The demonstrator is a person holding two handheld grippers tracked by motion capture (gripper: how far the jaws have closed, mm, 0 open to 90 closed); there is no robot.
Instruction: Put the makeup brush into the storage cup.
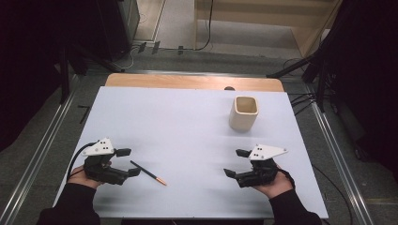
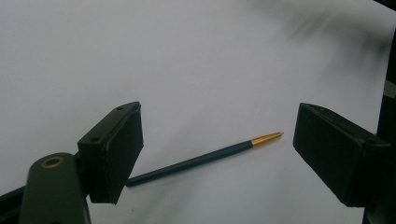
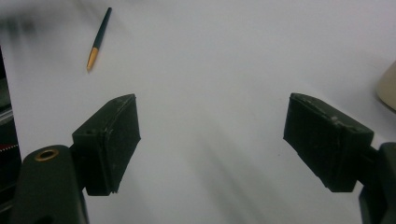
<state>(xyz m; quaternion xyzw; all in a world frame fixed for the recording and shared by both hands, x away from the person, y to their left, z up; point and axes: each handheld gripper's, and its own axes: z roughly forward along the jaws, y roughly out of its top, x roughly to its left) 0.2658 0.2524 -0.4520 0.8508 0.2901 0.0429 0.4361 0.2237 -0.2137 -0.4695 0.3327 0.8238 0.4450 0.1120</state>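
Left gripper (image 1: 129, 162): I have it low at the near left of the worktop (image 1: 187, 122), jaws spread wide and holding nothing. In the left gripper view the gap already frames what I take to be my target.

Pen (image 1: 148, 172): lying flat on the white surface just beside the left gripper, dark barrel toward it, gold tip pointing away to the right and toward me. In the left gripper view (image 2: 205, 158) it runs slantwise between the jaws but a little beyond them, untouched. I judge the approach is lined up so the pads can close across the barrel, not along it.

Right gripper (image 1: 236, 162): resting at the near right, jaws equally wide apart and empty, facing inward across bare worktop. It looks parked, well apart from the pen, which shows far off in its own view (image 3: 99, 38).

Cup (image 1: 244, 113): cream, upright, open mouth up, toward the far right; probably where the pen belongs, placed within the right side's reach.
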